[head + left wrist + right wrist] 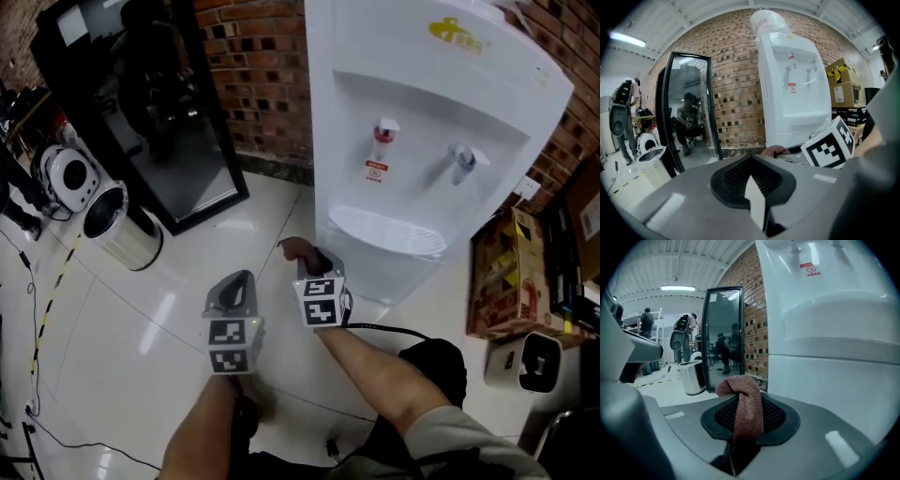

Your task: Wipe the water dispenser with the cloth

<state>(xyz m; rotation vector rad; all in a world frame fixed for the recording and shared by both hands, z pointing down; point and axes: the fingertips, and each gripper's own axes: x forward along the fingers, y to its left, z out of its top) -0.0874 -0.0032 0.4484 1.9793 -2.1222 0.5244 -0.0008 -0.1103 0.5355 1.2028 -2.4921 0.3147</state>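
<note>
The white water dispenser (441, 112) stands against the brick wall, with a red tap and a blue tap above its drip tray (386, 231). My right gripper (317, 260) is low, just left of the dispenser's base, shut on a reddish-brown cloth (293, 248). In the right gripper view the cloth (736, 383) sticks up from between the jaws of that gripper (746, 397), and the dispenser's front (834, 333) fills the right side. My left gripper (240, 279) is held beside it on the left, shut and holding nothing. In the left gripper view its jaws (750, 161) point toward the dispenser (792, 93).
A black-framed glass panel (178, 141) leans against the brick wall (262, 75) at left. A steel bin (117, 220) stands on the white tiled floor beside it. Cardboard boxes (506, 272) sit right of the dispenser. Cables trail over the floor at far left.
</note>
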